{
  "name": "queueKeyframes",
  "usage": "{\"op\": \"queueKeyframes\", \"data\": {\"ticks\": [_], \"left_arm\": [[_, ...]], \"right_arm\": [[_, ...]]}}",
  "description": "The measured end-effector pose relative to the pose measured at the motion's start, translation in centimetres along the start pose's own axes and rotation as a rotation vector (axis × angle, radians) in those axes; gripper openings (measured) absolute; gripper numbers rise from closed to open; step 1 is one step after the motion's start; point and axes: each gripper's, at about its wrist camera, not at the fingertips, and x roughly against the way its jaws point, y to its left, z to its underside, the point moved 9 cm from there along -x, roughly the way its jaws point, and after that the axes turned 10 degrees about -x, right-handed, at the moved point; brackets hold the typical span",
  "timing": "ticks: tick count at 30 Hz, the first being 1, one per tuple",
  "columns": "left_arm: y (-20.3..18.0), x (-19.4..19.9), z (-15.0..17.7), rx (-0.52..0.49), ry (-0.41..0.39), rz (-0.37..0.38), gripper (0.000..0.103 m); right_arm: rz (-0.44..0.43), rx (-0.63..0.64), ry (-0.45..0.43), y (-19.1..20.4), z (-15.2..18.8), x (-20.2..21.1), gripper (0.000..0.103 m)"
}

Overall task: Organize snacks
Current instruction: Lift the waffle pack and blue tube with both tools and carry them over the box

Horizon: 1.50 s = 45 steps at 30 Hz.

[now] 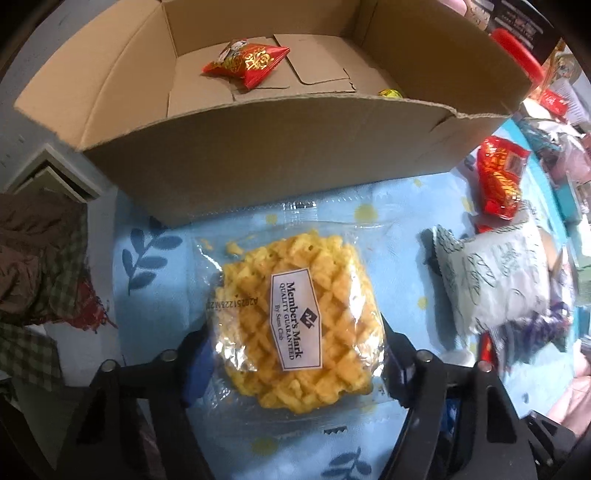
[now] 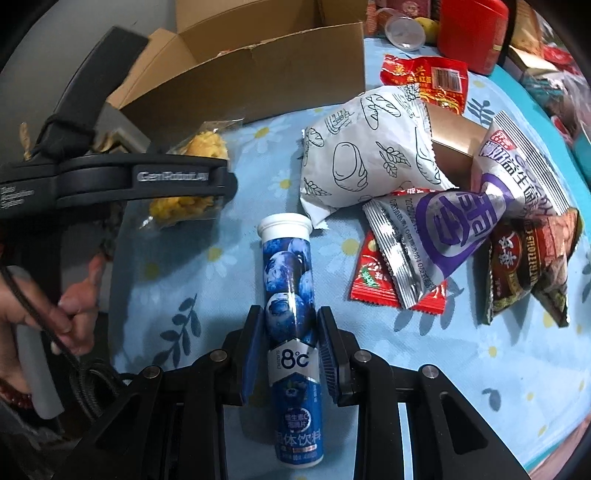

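A yellow lattice pastry in clear wrap [image 1: 291, 325] sits between the fingers of my left gripper [image 1: 291, 354], which is shut on it just in front of the open cardboard box [image 1: 258, 155]. The box holds a red candy pack [image 1: 247, 62]. My right gripper [image 2: 290, 350] is shut on a blue blueberry tablet tube [image 2: 290, 295] lying on the blue floral cloth [image 2: 177, 266]. In the right wrist view the left gripper [image 2: 218, 181] holds the pastry [image 2: 184, 199] near the box [image 2: 251, 77].
Snack packs lie to the right: a white bread-print bag [image 2: 362, 147], a purple and silver pack [image 2: 458, 229], red packs [image 2: 424, 77], a dark pack [image 2: 524, 266]. A red tin [image 2: 472, 33] stands at the back. Checked cloth [image 1: 33, 266] lies left of the table.
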Motion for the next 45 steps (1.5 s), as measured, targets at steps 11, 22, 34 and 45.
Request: {"op": "queueKeyframes", "data": {"ticks": [11, 22, 34, 45], "left_arm": [[-0.3, 3.3, 3.9, -0.071, -0.012, 0.035, 0.071], [-0.8, 7.6, 6.0, -0.107, -0.083, 0.053, 0.07], [-0.9, 15.2, 6.1, -0.084, -0.227, 0.035, 0.07], [0.8, 20.9, 4.9, -0.055, -0.356, -0.011, 0.07]], "right_arm": [[0.003, -0.047, -0.037, 0.1, 1.6, 1.0, 0.029], [-0.009, -0.042, -0.118, 1.7, 2.6, 4.6, 0.029], [-0.061, 0.04, -0.237, 4.2, 1.2, 10.2, 0.029], [-0.111, 0.126, -0.35, 8.8, -1.4, 15.6, 0.029]]}}
